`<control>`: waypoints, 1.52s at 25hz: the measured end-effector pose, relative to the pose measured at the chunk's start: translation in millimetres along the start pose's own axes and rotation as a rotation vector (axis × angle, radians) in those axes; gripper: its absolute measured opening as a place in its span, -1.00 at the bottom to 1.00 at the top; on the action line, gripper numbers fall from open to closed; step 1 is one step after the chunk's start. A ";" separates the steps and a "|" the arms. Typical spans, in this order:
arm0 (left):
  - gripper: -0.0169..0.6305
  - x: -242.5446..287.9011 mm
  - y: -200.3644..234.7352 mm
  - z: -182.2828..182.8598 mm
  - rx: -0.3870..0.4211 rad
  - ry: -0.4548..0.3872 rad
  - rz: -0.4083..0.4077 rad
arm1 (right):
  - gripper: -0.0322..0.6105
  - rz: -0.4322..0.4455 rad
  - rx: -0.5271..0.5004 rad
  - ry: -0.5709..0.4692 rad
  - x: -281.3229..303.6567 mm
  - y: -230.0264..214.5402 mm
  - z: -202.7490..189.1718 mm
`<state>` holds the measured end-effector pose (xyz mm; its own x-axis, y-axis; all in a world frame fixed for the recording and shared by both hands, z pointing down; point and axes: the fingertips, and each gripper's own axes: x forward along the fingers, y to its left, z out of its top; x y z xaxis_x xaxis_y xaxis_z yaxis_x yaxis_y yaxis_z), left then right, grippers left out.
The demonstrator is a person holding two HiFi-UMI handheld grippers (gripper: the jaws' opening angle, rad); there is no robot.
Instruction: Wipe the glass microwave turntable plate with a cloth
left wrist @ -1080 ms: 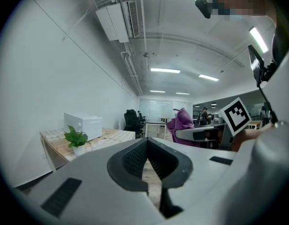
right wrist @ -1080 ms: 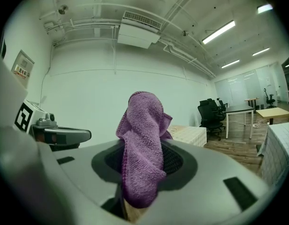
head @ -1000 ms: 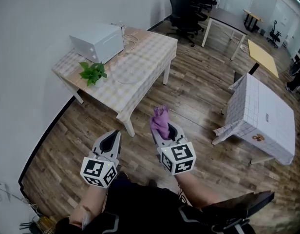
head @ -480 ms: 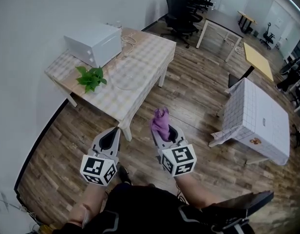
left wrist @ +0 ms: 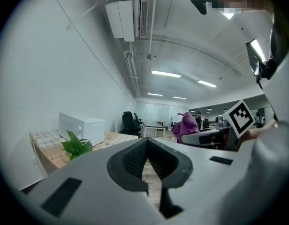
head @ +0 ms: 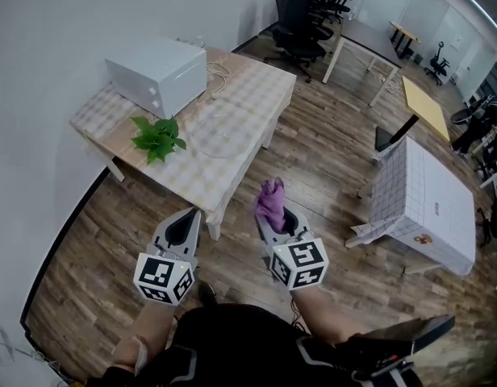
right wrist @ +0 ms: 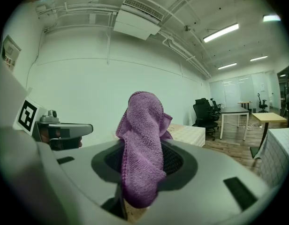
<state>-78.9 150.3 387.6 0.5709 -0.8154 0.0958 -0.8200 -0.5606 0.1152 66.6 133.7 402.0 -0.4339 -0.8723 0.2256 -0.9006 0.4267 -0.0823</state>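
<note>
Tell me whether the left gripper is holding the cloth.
No: the left gripper has its jaws together on nothing, while the purple cloth is clamped in the right gripper.

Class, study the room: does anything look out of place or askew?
The glass plate lies on the table, outside the microwave. The checked tablecloth at right hangs crooked, one corner trailing low.

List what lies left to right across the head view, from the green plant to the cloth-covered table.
Green plant → glass turntable plate → purple cloth, clamped in the right gripper → cloth-covered table.
</note>
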 end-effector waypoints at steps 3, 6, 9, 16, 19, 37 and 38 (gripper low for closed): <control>-0.94 4.6 15.4 1.4 -0.002 -0.005 -0.013 | -0.43 -0.009 -0.006 0.004 15.9 5.0 2.7; -0.94 8.6 29.7 1.4 -0.017 -0.002 -0.033 | -0.43 -0.020 -0.005 0.005 28.7 11.2 5.6; -0.94 11.9 42.3 0.8 -0.028 0.001 -0.061 | -0.42 -0.033 -0.009 0.008 40.8 17.7 7.7; -0.94 17.3 69.7 -7.5 -0.055 0.011 -0.093 | -0.42 -0.071 -0.005 0.042 66.8 27.0 3.9; -0.94 22.2 78.2 -11.7 -0.065 0.013 -0.100 | -0.42 -0.073 -0.017 0.054 75.5 29.0 3.9; -0.94 91.4 101.3 -11.0 -0.038 0.088 -0.105 | -0.41 -0.053 0.036 0.037 147.2 -18.9 17.1; -0.94 97.2 101.0 -9.2 -0.035 0.088 -0.108 | -0.41 -0.051 0.034 0.031 150.3 -23.6 20.1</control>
<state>-105.9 15.8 417.6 0.6581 -0.7341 0.1672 -0.7528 -0.6376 0.1634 22.1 -12.3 418.4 -0.3868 -0.8846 0.2605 -0.9221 0.3731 -0.1023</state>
